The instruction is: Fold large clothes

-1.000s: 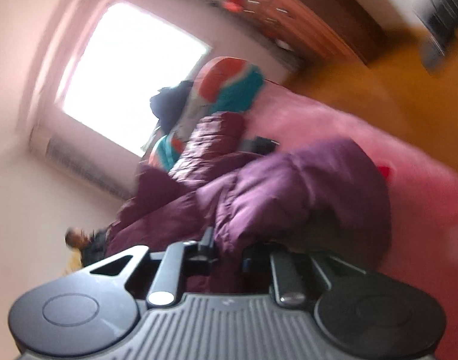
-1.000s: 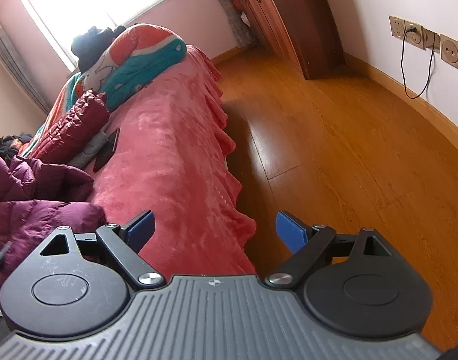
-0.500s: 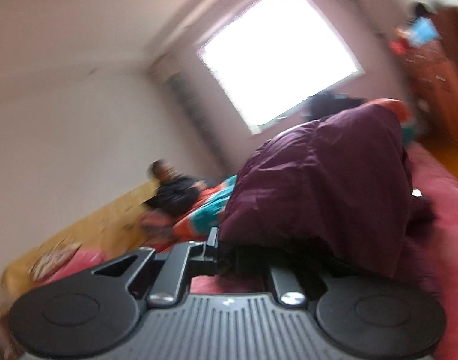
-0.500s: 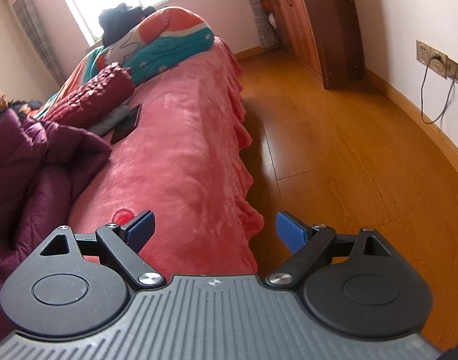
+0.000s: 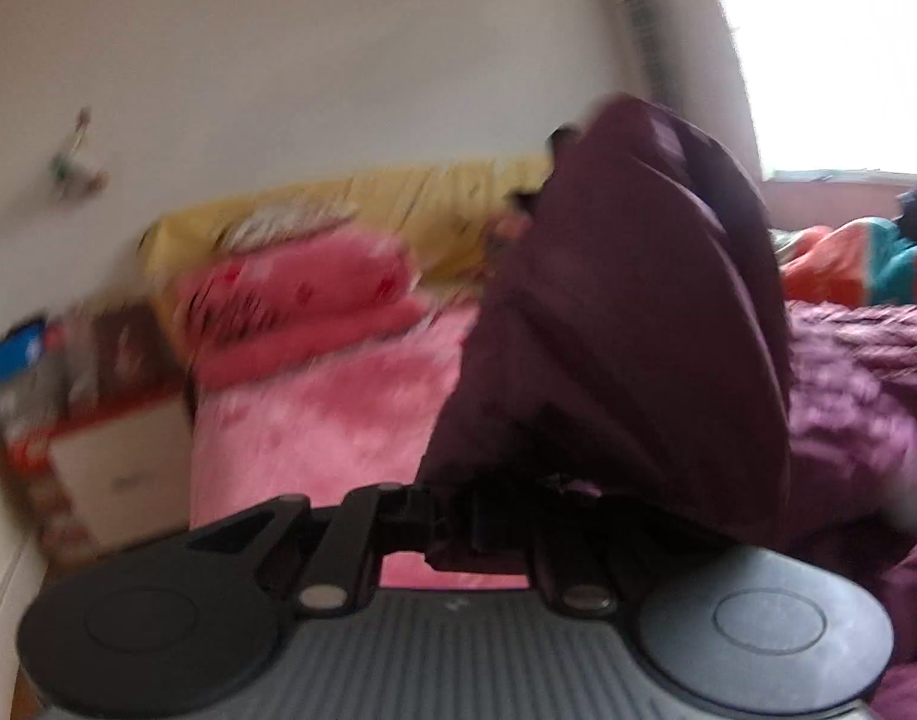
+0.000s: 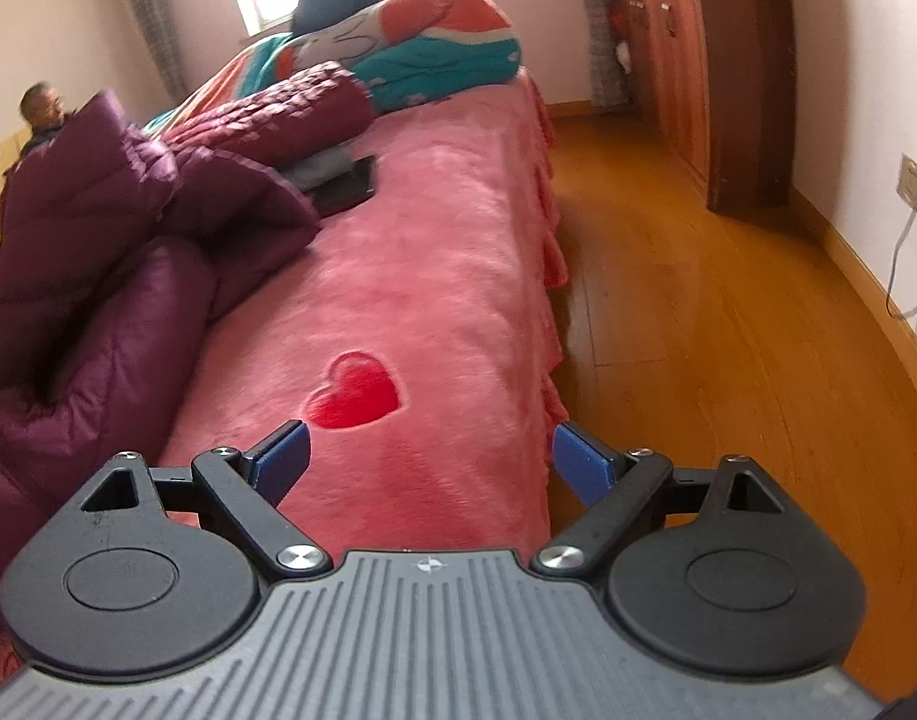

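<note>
My left tool (image 5: 464, 516) is clamped tight on a fold of the purple jacket (image 5: 626, 324), lifting it above the pink bed (image 5: 314, 420) (this view is blurry). The rest of the jacket lies heaped along the bed's left side. My right tool (image 6: 428, 462) hangs wide open and empty over the bed's near edge, beside a red heart (image 6: 356, 393).

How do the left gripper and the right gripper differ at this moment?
The left gripper is shut on a fold of the purple coat, while the right gripper is open and holds nothing. The left gripper carries the coat raised above the pink bed cover; the right gripper hangs over the edge of the cover, near its red heart. Both have the same black body.
</note>
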The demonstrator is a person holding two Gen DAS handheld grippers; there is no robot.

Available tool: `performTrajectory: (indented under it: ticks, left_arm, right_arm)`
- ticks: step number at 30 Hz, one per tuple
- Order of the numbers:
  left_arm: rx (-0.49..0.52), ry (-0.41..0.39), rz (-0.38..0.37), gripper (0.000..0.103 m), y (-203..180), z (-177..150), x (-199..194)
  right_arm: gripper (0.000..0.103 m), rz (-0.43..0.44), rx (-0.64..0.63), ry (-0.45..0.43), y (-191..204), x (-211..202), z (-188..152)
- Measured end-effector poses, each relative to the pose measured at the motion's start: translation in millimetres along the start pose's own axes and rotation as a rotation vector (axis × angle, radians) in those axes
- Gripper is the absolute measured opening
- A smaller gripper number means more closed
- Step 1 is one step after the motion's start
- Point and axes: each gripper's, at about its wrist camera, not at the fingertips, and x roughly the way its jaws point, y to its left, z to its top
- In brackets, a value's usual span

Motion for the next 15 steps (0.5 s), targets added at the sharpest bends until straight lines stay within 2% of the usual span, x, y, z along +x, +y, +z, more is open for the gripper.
performTrajectory:
  ticks: [7, 12, 15]
  left_arm:
    - [-0.091, 0.147, 0.058, 0.007, 32, -45, 38]
    - [-0.11, 0.246, 0.061, 0.007, 42, -63, 53]
    - [-0.164, 0.293, 0.055, 0.009, 50, -69, 57]
  right_arm:
    - [0.103, 0.012, -0.067, -0.005, 25, 8, -2]
    - [0.103, 0.017, -0.106, -0.006, 36, 11, -4]
    - [0.103, 0.021, -0.125, -0.004, 42, 14, -6]
